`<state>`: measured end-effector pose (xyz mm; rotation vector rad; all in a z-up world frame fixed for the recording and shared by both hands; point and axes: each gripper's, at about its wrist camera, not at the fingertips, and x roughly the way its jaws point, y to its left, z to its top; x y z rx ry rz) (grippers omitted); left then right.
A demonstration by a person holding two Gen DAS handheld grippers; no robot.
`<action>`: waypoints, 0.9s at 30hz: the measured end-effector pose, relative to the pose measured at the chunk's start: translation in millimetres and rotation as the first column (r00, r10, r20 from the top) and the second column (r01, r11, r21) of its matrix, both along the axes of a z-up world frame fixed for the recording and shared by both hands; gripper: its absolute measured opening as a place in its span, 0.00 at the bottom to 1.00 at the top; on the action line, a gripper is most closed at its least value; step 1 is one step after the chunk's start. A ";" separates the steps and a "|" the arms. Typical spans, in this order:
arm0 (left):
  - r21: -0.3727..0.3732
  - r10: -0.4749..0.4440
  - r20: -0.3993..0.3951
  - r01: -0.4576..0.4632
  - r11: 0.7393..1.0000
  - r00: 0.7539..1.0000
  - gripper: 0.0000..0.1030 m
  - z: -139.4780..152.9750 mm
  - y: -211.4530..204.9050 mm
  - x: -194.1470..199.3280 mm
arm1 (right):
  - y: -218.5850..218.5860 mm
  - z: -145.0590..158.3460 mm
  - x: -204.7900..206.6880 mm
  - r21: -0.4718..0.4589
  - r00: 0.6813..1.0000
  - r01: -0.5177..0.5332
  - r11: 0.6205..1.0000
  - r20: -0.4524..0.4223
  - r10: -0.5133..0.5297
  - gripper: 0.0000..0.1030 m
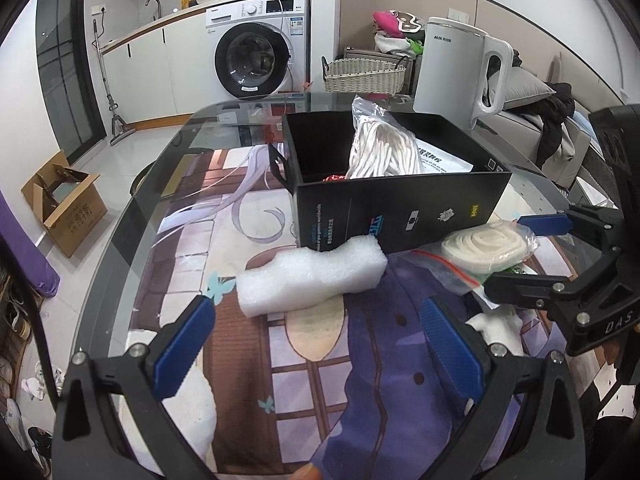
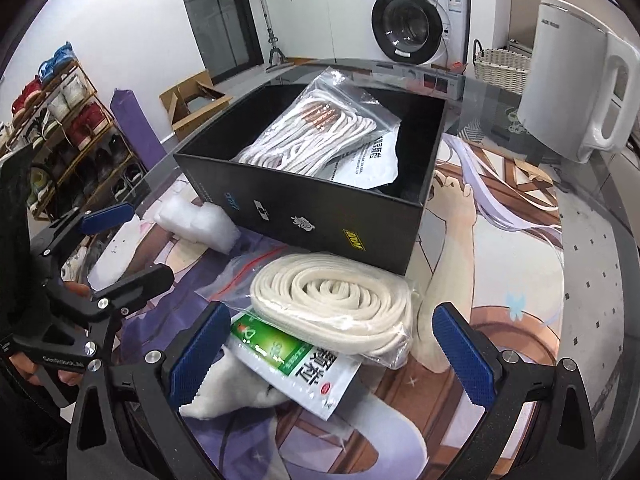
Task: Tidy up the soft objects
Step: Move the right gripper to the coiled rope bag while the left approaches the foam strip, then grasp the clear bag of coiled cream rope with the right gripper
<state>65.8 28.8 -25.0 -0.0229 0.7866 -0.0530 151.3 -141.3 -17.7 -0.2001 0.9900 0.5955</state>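
Foam (image 1: 312, 274), white and blocky, lies on the mat just ahead of the left tongs (image 1: 320, 344), slightly left of their centre line, its far end touching the box (image 1: 400, 208). Left tongs: spread wide, holding nothing. Judged very light and springy; it should compress under the pads, so a grip across its narrow middle is advised, with modest closure.

Bagged cord (image 2: 336, 300), a cream coil in clear plastic, lies directly ahead of the right tongs (image 2: 332, 356), between their pads and touching the box wall beyond. Right tongs: spread wide, holding nothing. The film is judged slippery and the coil soft and limp; a grip across the coil's bulk, not the loose bag edge, is advised.

Sachet (image 2: 296, 368), green and white, lies partly under the coil's near edge, resting on a white cloth (image 2: 224, 396). Judged flat, light, slick.

Box already holds another bagged cord (image 2: 316, 136).
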 end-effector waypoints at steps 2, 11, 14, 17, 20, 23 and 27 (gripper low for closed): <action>-0.004 0.000 -0.001 0.000 1.000 1.000 1.00 -0.3 0.6 0.6 | 3.7 -3.0 4.4 -0.007 1.000 -0.005 1.000 -0.007 0.005 0.99; 0.003 0.000 -0.015 0.000 1.000 1.000 1.00 -3.5 3.6 6.6 | 14.5 -13.7 17.8 -0.014 1.000 0.009 1.000 -0.023 -0.010 0.99; 0.003 0.001 -0.020 -0.001 1.000 1.000 1.00 -4.9 4.7 8.8 | 17.2 -15.1 18.9 -0.007 1.000 0.010 1.000 -0.022 -0.010 1.00; -0.001 0.000 -0.024 0.000 1.000 1.000 1.00 -5.6 5.6 9.2 | 11.2 -13.6 14.2 0.020 1.000 0.007 1.000 -0.017 -0.007 0.99; 0.001 -0.003 -0.025 0.003 1.000 1.000 1.00 -6.3 6.1 10.2 | 5.3 -12.5 10.0 0.035 1.000 0.008 0.999 -0.027 -0.007 0.99; -0.005 -0.003 -0.025 0.003 1.000 1.000 1.00 -6.9 7.2 9.9 | 2.4 -9.1 7.1 0.050 0.999 -0.012 0.999 -0.046 0.014 0.99; -0.010 -0.003 -0.025 0.003 1.000 1.000 1.00 -6.7 7.8 9.4 | 4.2 -3.7 0.1 0.048 0.999 -0.028 0.998 -0.041 0.030 0.99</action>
